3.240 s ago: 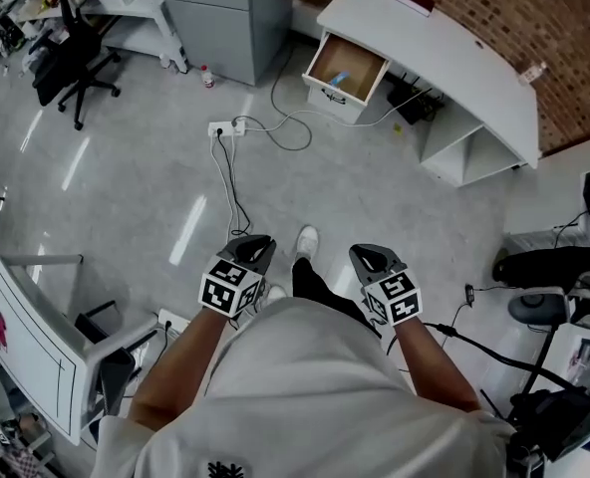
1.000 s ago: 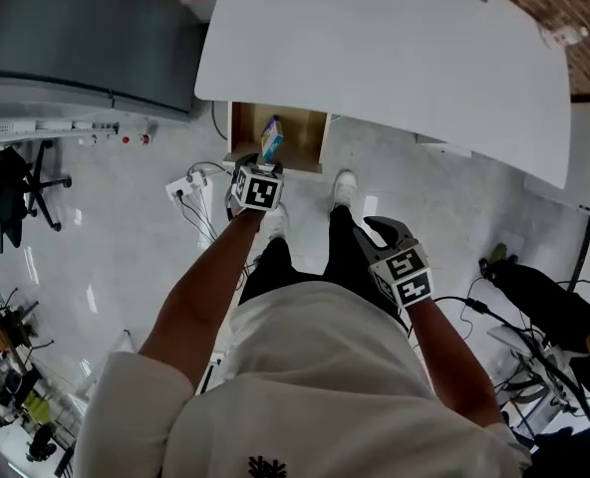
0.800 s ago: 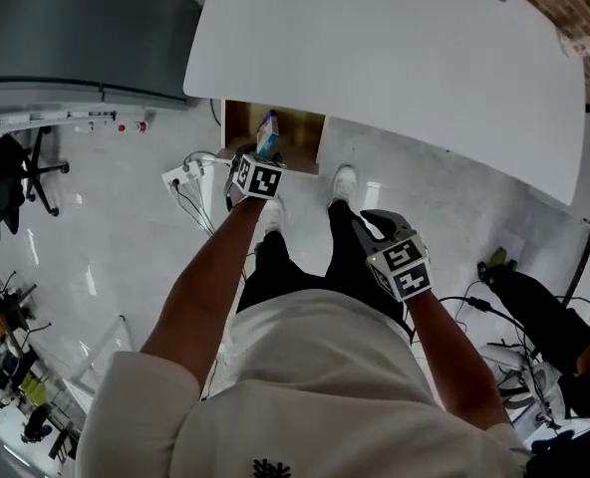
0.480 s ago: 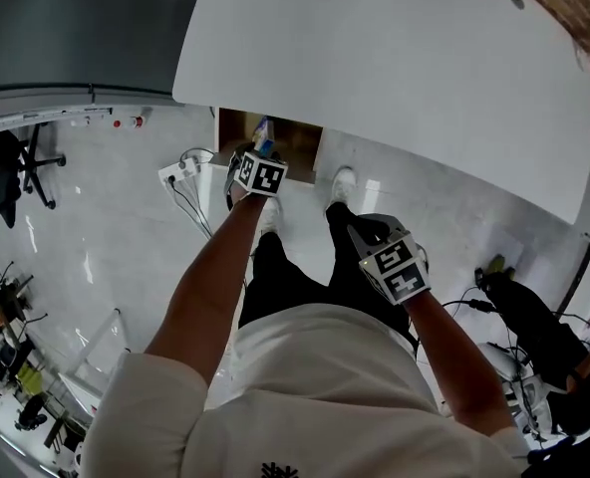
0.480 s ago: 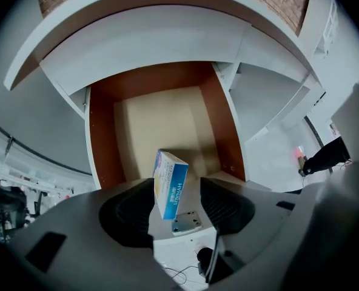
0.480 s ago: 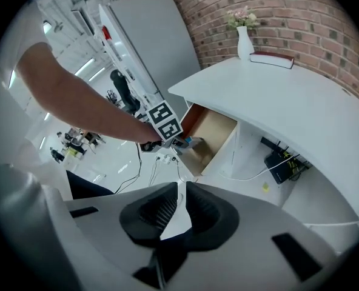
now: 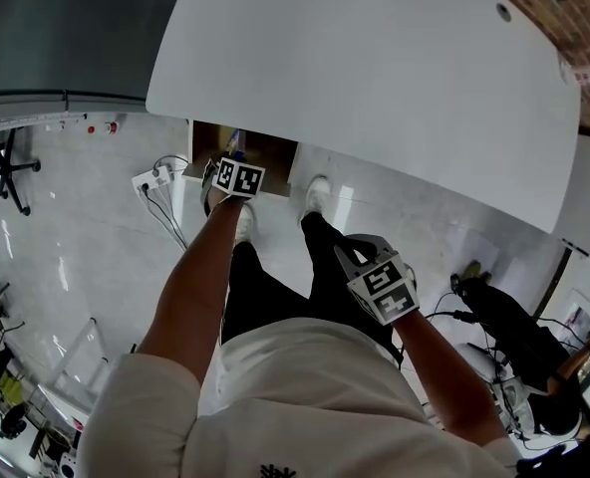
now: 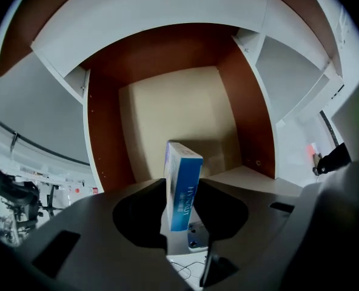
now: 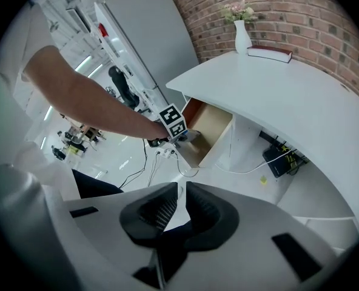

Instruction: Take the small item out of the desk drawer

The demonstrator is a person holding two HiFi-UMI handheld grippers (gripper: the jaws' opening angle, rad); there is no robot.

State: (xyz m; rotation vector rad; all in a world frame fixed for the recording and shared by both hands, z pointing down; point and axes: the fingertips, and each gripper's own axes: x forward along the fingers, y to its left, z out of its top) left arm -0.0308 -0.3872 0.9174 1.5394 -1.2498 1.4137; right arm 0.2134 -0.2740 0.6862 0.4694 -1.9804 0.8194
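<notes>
A small blue and white box stands on edge in the open wooden drawer under the white desk top. My left gripper reaches into the drawer; its jaws are closing on the box, and the pads look to touch both flat sides. In the head view the left gripper sits at the drawer front, with a sliver of the box beyond it. My right gripper hangs back by the person's thigh, shut and empty. The right gripper view shows its jaws nearly together.
A power strip with cables lies on the floor left of the drawer. The person's shoe stands before the desk. A grey cabinet is at upper left. A vase and a book sit on the desk.
The person has walked up to the desk. The left gripper has stayed at the drawer front around the box while the view drifted; the right gripper has sunk slightly toward the body.
</notes>
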